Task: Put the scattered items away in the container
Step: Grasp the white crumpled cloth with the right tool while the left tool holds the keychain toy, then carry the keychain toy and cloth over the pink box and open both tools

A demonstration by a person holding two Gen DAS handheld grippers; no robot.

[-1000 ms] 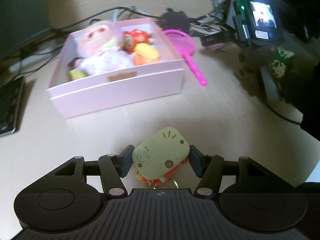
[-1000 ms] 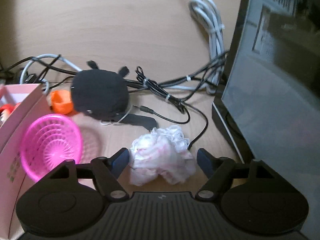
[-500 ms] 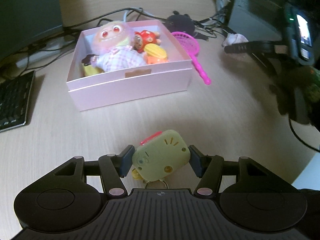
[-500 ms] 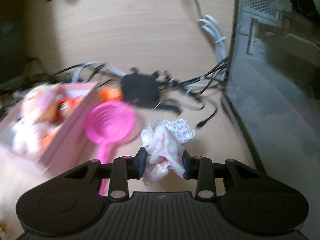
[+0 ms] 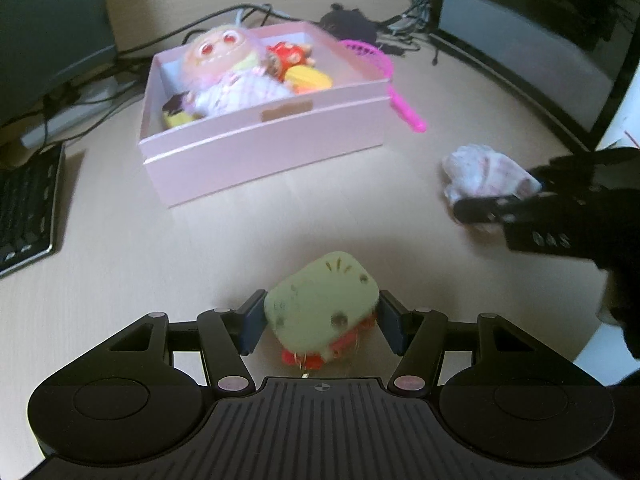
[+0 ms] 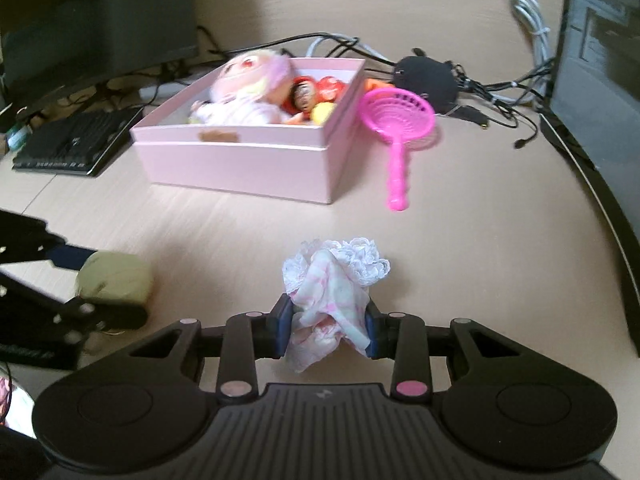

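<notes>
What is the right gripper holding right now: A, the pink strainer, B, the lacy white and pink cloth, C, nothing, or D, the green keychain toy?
B: the right gripper is pinched shut on the lacy cloth, while the pink strainer lies beside the pink box.

Each gripper is built of matte black plastic. On the left gripper (image 5: 322,322) and right gripper (image 6: 326,334), a ribbed central housing with a small crosshair mark is flanked at 3 and 9 o'clock by round discs. Angled linkage arms are pinned with pale pink-silver rivets. Dark blue pads (image 6: 280,326) are fitted on the fingers.
</notes>
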